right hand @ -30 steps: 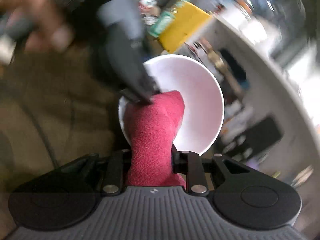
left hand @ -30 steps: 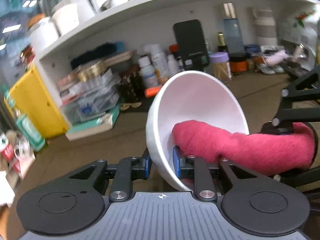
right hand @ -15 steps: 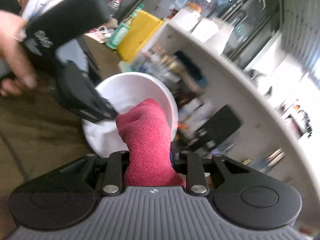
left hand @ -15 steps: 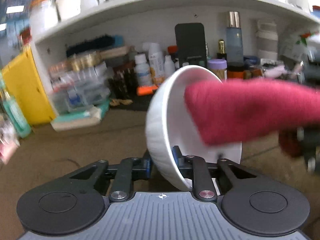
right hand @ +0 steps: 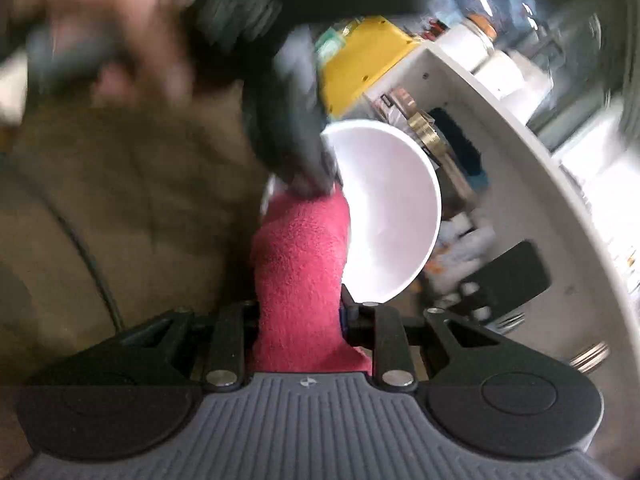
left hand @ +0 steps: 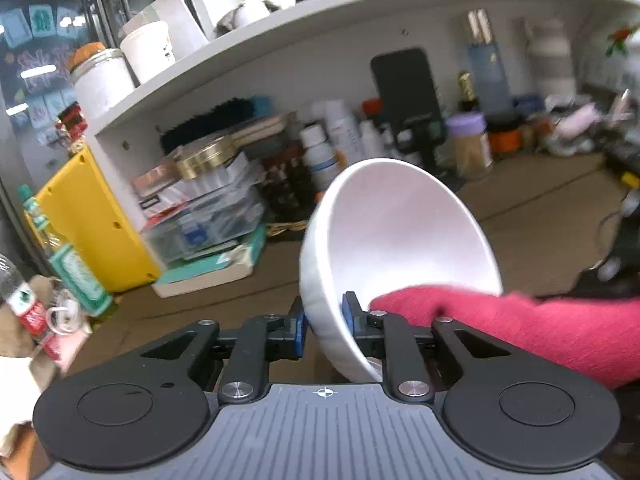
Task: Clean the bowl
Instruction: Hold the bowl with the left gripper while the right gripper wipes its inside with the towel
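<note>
Shelf: the white shelf (left hand: 360, 20) and its clutter of bottles sat behind everything you did; the brown table (left hand: 540, 216) ran under both grippers.

Bowl: the white bowl (left hand: 400, 232) was off the table, tipped on its side with the mouth turned toward your right hand, its rim caught at the bottom by the left gripper (left hand: 323, 322).

Cloth: the red cloth (left hand: 520, 328) reached in from the right, its tip lying on the bowl's lower inside wall, just beside the pinched rim.

Change: half a second before, you had the cloth lifted across the upper part of the bowl; a second before, it lay low inside, as it did now. So you had swept it up and brought it back down, one full pass over the inside. I judged the wiping to be under way, not finished; the far wall looked clean, but blur hid any fine marks.

Left gripper: its jaws were easing open a touch, yet one blue pad sat outside the wall and one inside, both pressing, so the bowl was held.

Right gripper: you kept the right gripper (right hand: 300, 316) clamped on the cloth, which bulged out between its fingers toward the bowl.
</note>
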Available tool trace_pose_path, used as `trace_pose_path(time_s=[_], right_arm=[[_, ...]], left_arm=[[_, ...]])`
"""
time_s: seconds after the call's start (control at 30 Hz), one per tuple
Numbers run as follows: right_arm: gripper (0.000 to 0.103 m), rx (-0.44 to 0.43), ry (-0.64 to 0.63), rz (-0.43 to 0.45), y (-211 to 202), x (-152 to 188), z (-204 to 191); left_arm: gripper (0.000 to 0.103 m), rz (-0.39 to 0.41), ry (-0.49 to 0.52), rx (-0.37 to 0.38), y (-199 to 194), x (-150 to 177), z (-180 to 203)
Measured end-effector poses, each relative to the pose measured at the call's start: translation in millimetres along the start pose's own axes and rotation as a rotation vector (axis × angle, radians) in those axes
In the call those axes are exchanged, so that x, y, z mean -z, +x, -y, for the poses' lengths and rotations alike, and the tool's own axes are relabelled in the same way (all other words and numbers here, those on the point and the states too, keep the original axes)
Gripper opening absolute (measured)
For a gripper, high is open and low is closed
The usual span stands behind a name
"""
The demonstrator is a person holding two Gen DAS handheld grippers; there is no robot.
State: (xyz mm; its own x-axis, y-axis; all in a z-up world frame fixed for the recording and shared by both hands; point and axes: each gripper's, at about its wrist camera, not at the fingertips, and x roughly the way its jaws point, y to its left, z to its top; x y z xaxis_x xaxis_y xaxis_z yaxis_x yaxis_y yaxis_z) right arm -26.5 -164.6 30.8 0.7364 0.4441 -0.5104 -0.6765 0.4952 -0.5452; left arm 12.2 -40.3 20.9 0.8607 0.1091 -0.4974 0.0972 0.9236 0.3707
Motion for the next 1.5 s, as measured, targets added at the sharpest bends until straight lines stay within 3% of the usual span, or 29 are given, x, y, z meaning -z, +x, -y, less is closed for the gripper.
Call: trace_pose_path(time_s=[0.13, 0.2, 0.27, 0.4, 0.47, 0.57, 0.7, 0.77, 0.87, 0.97, 1.03, 1.1, 1.2, 1.3, 1.37, 1.43, 1.5], right_arm=[[0.026, 0.141, 0.123, 0.057, -8, -7, 41], [0.026, 0.214, 0.051, 0.033, 1, -12, 42], [0.026, 0.266, -0.100, -0.026, 17, -12, 24], [0.026, 0.217, -0.284, -0.123, 42, 0, -16], [0.028, 0.180, -0.224, -0.138, 43, 4, -17], [0.028, 0.107, -0.058, -0.132, 39, 7, -4], [0.027, 0.016, 0.117, -0.108, 33, 12, 15], [0.027, 0.029, 0.152, -0.075, 23, 13, 23], [0.027, 0.137, 0.071, -0.015, 2, 10, 31], [0.027, 0.266, -0.107, 0.006, 14, -4, 18], [0.027, 0.334, -0.218, -0.005, 26, -5, 6], [0.029, 0.385, -0.297, -0.050, 40, -1, -5], [0.029, 0.339, -0.341, -0.121, 50, 10, -20], [0.029, 0.215, -0.275, -0.147, 50, 16, -26], [0.029, 0.155, -0.177, -0.137, 44, 14, -21], [0.029, 0.111, -0.057, -0.107, 36, 11, -8], [0.029, 0.092, 0.055, -0.072, 29, 8, 7]], left_arm=[[0.029, -0.006, 0.000, 0.006, -2, 7, 0], [0.029, -0.009, 0.006, 0.007, -3, 7, 1], [0.028, -0.004, 0.020, 0.017, -3, 5, 0], [0.033, -0.007, 0.003, 0.051, 0, 1, -2], [0.048, -0.032, -0.057, 0.076, 6, 2, 0], [0.056, -0.062, -0.152, 0.115, 14, 6, 11], [0.047, -0.073, -0.288, 0.162, 20, 6, 8], [0.032, -0.058, -0.309, 0.184, 20, 10, -1], [0.025, -0.043, -0.239, 0.208, 11, 9, -5], [0.024, -0.029, -0.123, 0.182, 1, 7, 2], [0.024, -0.017, -0.009, 0.153, -7, 6, 10], [0.024, -0.013, 0.040, 0.133, -10, 4, 12], [0.024, 0.007, 0.089, 0.087, -9, -1, 14], [0.026, 0.029, 0.058, 0.048, -4, -7, 13], [0.041, 0.034, 0.011, 0.037, 0, -8, 11], [0.048, 0.003, -0.067, 0.043, 7, -5, 11], [0.062, -0.036, -0.126, 0.072, 15, -1, 11]])
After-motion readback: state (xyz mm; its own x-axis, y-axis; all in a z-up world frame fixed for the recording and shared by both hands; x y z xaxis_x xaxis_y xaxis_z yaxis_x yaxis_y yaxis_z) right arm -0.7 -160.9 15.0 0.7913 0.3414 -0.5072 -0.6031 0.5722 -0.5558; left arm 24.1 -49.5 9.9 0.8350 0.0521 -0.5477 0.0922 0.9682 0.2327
